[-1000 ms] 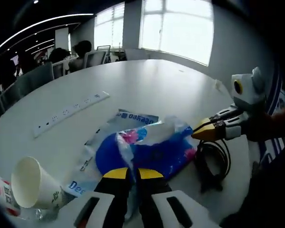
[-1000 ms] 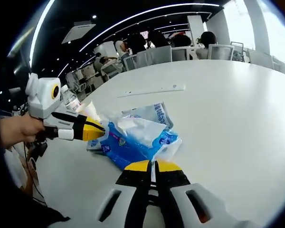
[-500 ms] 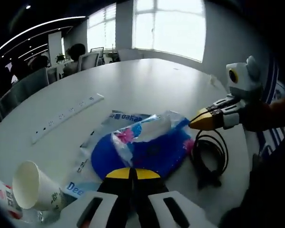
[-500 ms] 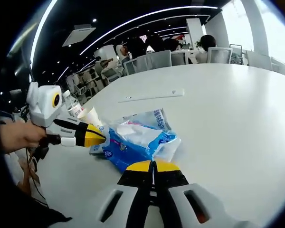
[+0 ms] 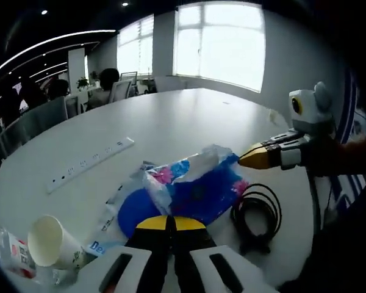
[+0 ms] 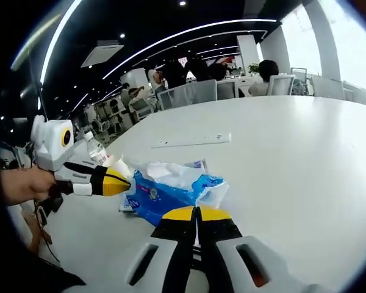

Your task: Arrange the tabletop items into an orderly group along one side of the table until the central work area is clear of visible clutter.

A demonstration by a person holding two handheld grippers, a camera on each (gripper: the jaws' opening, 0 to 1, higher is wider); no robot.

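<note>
The blue tissue pack point(image 5: 195, 192) lies crumpled on the white tabletop point(image 5: 189, 116), near its edge, on top of a clear printed wrapper point(image 5: 113, 213). The left claw point(image 5: 169, 223) sits just short of the pack, jaws together on nothing. The right claw point(image 6: 196, 213) does the same, jaws pressed together. A black coiled cable point(image 5: 256, 213) lies just beside the pack; a tipped paper cup point(image 5: 49, 241), a plastic bottle point(image 5: 6, 247) and a white power strip point(image 5: 88, 162) lie nearby.

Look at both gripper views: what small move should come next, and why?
Probably draw the blue tissue pack a little further toward the paper cup and water bottle at the table's edge. The left gripper looks shut on its wrapper, while the pack still lies mid-table beside the black cable; the right gripper is closed nearby.
</note>
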